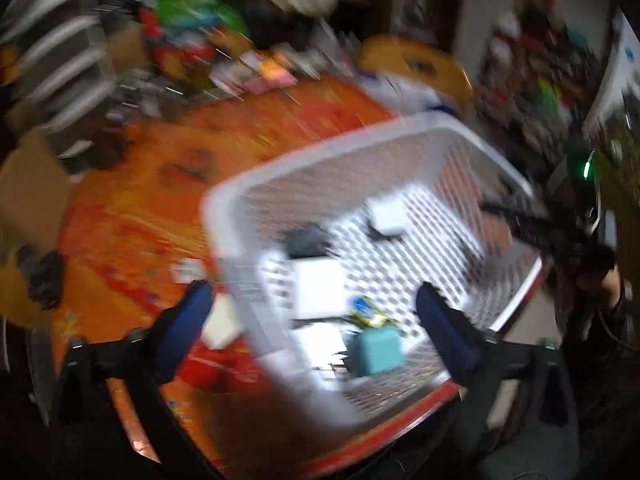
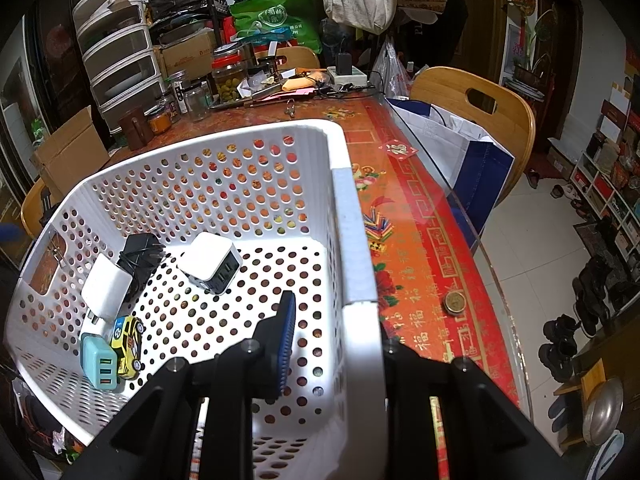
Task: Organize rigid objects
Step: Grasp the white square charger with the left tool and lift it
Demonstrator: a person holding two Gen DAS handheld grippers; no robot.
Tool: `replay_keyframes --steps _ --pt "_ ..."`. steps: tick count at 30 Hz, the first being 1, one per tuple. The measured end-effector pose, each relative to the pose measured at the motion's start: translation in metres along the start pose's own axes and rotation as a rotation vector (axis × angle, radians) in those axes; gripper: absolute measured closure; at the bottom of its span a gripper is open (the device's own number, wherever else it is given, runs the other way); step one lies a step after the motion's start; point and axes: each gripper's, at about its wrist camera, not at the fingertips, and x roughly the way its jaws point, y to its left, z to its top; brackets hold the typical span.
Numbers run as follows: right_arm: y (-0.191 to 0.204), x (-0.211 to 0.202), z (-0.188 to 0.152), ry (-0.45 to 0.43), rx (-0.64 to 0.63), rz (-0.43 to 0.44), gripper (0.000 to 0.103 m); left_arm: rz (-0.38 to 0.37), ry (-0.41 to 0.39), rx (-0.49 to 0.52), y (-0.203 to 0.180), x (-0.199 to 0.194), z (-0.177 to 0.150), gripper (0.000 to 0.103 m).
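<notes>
A white perforated basket [image 2: 352, 216] stands on the orange table; it also shows, blurred, in the left wrist view [image 1: 340, 152]. Inside lie a white cube charger [image 2: 210, 262], a black adapter [image 2: 140, 258], a white plug [image 2: 106, 286], a yellow toy car [image 2: 128, 340] and a teal charger [image 2: 98, 362], the last also in the left wrist view [image 1: 378, 350]. My right gripper [image 2: 332, 340] is shut on the basket's right wall, one blue pad [image 2: 286, 340] inside. My left gripper [image 1: 316, 332] is open, straddling the basket's near corner.
A small white object [image 1: 220, 326] lies on the table beside the basket. A coin [image 2: 454, 303] lies near the glass table edge. Jars, boxes and clutter [image 2: 224, 80] fill the far end. A wooden chair [image 2: 480, 108] with a bag stands at the right.
</notes>
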Motion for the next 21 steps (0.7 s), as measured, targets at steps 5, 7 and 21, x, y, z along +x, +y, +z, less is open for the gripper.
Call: replay_keyframes --steps 5,7,21 --pt "0.0 0.0 0.0 0.001 -0.002 -0.003 0.08 0.15 -0.087 -0.241 0.088 -0.023 -0.047 0.0" --pt "0.0 0.0 0.0 0.002 -0.003 -0.006 0.08 0.171 -0.055 -0.299 0.109 -0.008 -0.064 0.0" --pt "-0.001 0.001 0.003 0.013 -0.008 -0.027 0.08 0.084 0.081 -0.337 0.106 0.118 -0.087 0.0"
